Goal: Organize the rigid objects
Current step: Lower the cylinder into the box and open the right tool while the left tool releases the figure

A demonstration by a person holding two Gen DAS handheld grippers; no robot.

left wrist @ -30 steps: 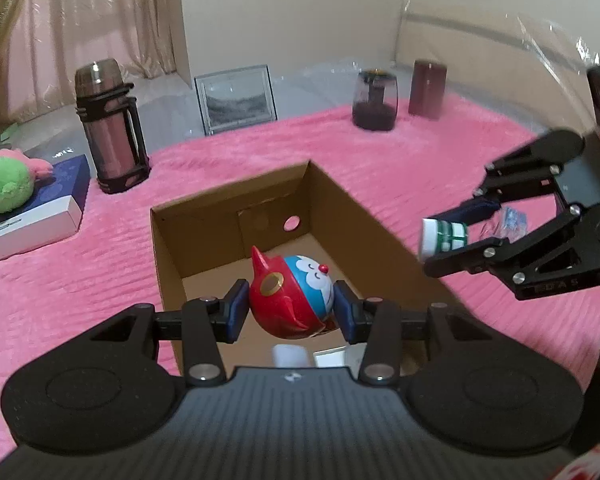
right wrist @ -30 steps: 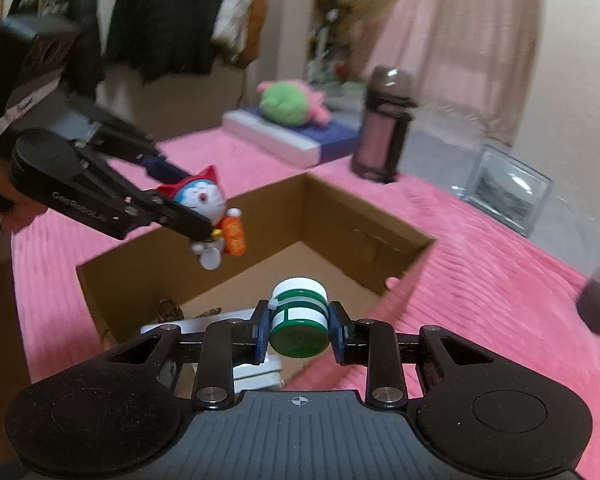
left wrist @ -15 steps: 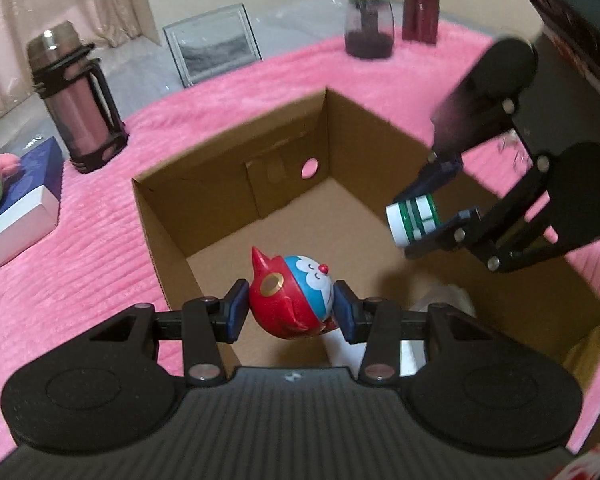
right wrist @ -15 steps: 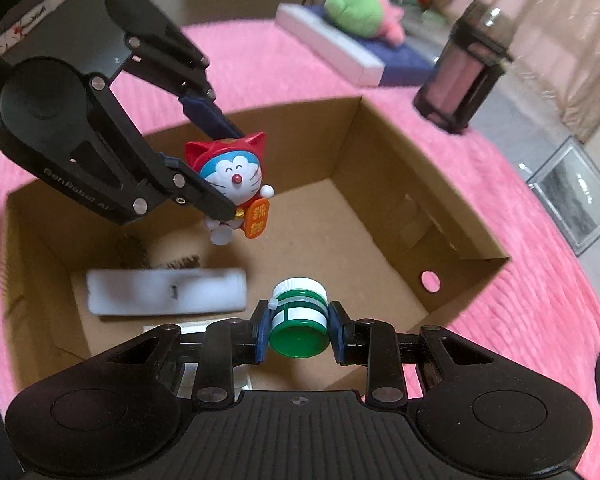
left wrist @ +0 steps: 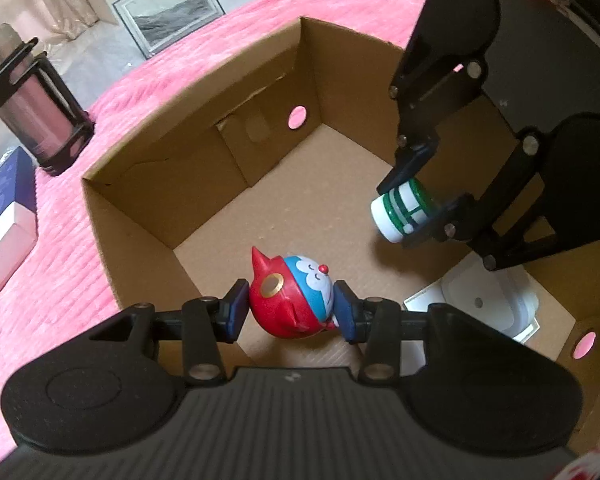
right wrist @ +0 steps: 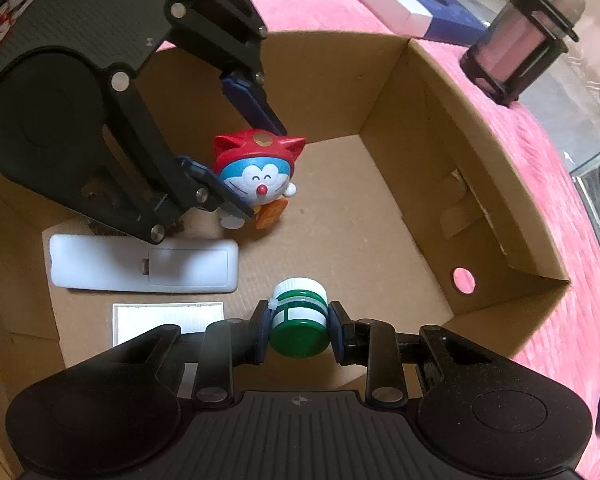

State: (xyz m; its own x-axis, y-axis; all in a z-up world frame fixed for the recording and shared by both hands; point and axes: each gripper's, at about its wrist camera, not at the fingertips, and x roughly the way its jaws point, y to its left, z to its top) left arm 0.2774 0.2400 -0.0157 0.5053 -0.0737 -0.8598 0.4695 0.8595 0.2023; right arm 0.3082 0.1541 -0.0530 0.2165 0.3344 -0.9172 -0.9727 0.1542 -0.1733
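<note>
Your right gripper (right wrist: pixel 298 330) clamps a green-and-white bottle (right wrist: pixel 298 322) over the cardboard box (right wrist: pixel 480 184); your left gripper (right wrist: pixel 240 160) holds a cat figurine (right wrist: pixel 260 176) above a white remote (right wrist: pixel 144 266) and card (right wrist: pixel 168 318).

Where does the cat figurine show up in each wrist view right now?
Left wrist: cat figurine at bottom centre, clamped in the left hand-held gripper.
Right wrist: cat figurine left of centre, over the box floor.
Shared landmark: the round hole in the cardboard box wall.
</note>
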